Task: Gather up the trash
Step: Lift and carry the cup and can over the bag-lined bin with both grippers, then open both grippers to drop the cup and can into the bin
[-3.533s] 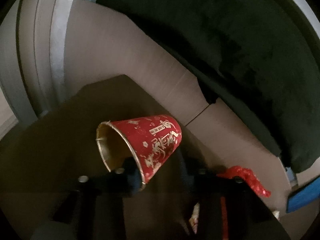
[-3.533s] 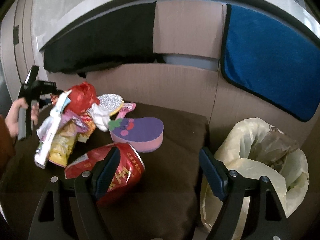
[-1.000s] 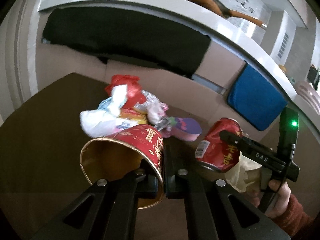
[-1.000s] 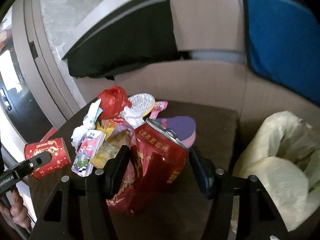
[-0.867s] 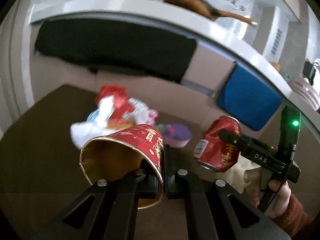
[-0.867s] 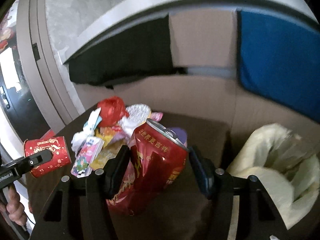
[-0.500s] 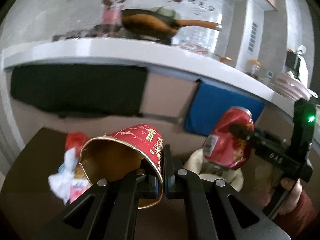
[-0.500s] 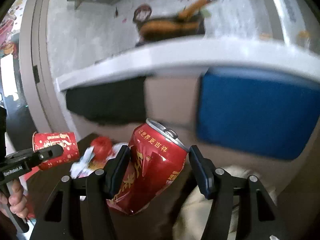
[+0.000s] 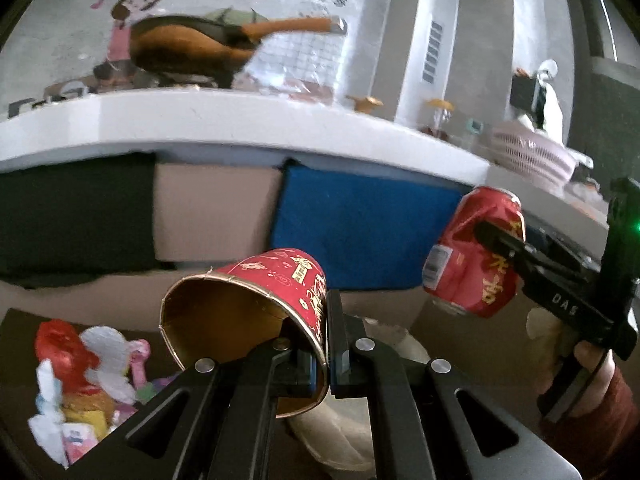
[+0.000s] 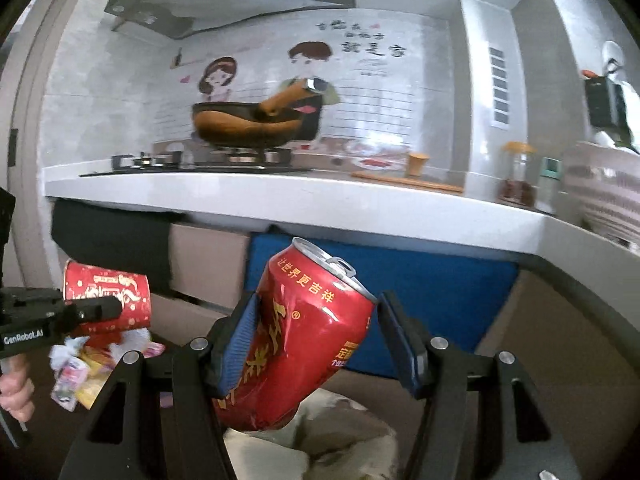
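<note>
My left gripper [image 9: 326, 354] is shut on the rim of a red paper cup [image 9: 256, 312], held in the air with its mouth to the left; it also shows in the right wrist view [image 10: 106, 300]. My right gripper [image 10: 320, 344] is shut on a dented red drink can [image 10: 296, 344], also seen in the left wrist view [image 9: 474, 264]. A pale trash bag [image 10: 320, 440] lies below the can and below the cup [image 9: 340, 432]. A pile of wrappers [image 9: 76, 380] lies on the dark brown surface at lower left.
A white counter [image 10: 280, 196] with a stove and wok runs across above. A blue cloth [image 9: 360, 224] and a black cloth [image 9: 72, 216] hang on the cabinet fronts. A brown surface [image 9: 16, 328] holds the trash pile.
Both grippers have lifted and tilted upward with the cup and the can. The trash pile has dropped to the lower left and the bag now lies under both.
</note>
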Motion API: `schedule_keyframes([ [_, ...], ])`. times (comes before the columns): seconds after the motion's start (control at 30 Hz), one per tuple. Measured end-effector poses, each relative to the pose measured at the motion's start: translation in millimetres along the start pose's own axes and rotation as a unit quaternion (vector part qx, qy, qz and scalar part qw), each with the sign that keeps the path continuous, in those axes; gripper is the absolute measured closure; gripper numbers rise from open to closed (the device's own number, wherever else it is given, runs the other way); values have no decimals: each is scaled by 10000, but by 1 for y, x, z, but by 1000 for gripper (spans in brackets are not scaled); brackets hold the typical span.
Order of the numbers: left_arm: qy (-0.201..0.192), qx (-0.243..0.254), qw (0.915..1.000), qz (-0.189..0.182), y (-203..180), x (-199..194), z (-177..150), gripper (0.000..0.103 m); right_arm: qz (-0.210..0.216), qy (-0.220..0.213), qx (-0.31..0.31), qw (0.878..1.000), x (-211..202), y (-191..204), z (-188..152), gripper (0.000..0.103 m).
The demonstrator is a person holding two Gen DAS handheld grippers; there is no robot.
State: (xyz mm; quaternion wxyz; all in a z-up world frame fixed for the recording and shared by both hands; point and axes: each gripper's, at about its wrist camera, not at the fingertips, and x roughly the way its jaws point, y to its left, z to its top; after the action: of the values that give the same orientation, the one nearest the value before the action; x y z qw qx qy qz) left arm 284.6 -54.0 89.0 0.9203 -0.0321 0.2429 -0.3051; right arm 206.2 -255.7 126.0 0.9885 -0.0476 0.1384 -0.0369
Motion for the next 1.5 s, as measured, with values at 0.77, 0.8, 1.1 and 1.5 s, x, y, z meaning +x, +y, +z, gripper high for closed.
schedule_keyframes([
  [0.77,822,-232,9962,-140,-41,85,-38,100,252,869,355,9953,43,-57,-73,46],
  [0.8,870,-260,9957,-160,-41,89,-39,100,254,906,377,9949,46,-58,-75,46],
  [1.1,1243,-534,9899,-417,-29,119,-56,100,287,1231,571,9903,68,-63,-91,46],
  [1.5,1552,-1030,9797,-743,9,144,-62,56,494,1619,1195,9783,100,-67,-116,42],
])
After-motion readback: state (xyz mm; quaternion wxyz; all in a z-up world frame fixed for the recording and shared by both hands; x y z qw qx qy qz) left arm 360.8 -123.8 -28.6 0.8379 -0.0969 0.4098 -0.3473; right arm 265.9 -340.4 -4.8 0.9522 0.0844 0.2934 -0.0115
